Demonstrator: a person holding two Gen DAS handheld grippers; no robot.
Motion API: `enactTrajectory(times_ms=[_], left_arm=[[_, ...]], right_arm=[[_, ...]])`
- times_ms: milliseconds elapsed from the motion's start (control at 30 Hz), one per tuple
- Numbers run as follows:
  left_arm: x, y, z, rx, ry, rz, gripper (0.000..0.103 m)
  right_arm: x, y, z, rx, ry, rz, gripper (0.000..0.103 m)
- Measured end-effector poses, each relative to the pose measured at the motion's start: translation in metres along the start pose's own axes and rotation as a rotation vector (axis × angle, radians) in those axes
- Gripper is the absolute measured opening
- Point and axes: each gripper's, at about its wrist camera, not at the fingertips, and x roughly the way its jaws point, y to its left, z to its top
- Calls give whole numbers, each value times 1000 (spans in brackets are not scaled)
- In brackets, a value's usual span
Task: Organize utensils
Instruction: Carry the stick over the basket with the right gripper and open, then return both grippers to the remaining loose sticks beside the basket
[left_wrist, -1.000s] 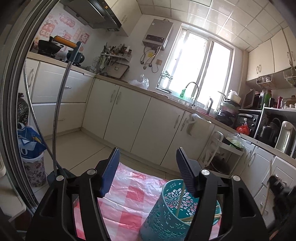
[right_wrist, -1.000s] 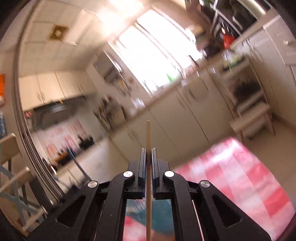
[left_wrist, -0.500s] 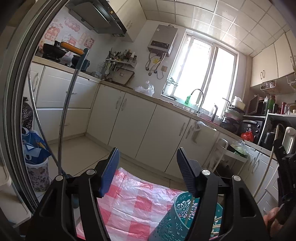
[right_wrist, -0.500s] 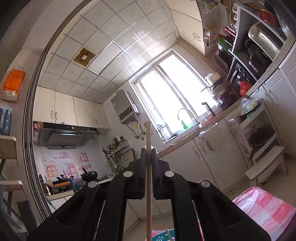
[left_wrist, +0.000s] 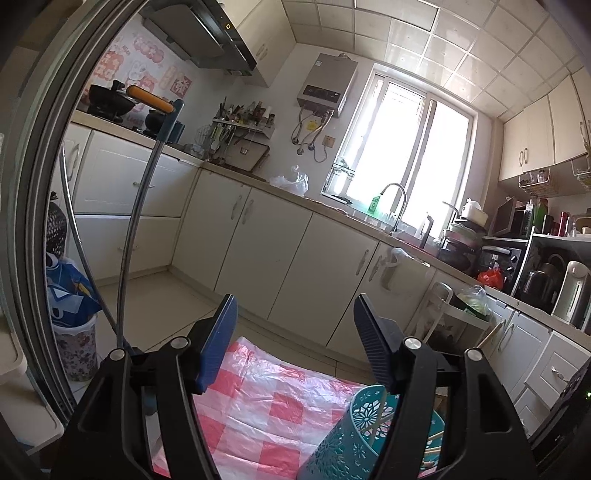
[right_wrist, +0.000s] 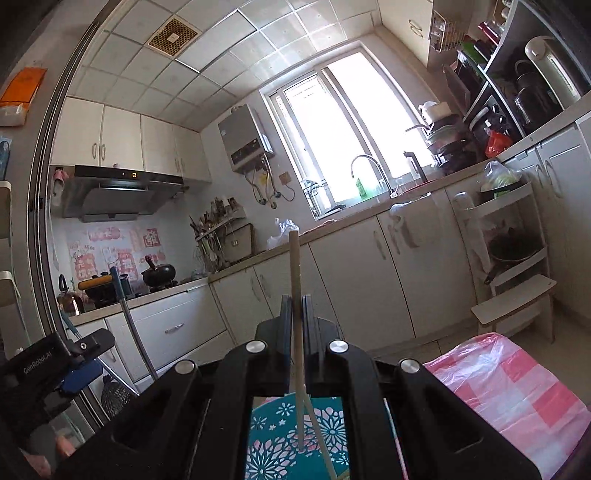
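Between the shut right tongs (right_wrist: 294, 325) a chopstick (right_wrist: 295, 295) stands upright, its low end over the teal cup (right_wrist: 288, 439). Best to keep it straight, lower it inside, then let go. Left tongs (left_wrist: 295, 332) stand open, empty, near the cup on the pink checked table (left_wrist: 258, 406).

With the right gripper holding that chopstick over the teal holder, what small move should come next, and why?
Probably open the right gripper to drop the chopstick. It is clamped upright, its lower end already inside the teal holder, where another stick leans. The left gripper stands open and empty beside the holder.
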Motion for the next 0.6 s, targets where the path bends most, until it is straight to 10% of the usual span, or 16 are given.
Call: enactTrajectory(times_ms=[600], left_arm=[[0, -17, -14, 59, 49, -13, 67]], right_arm=[[-43, 2, 1, -105, 144, 30, 40]])
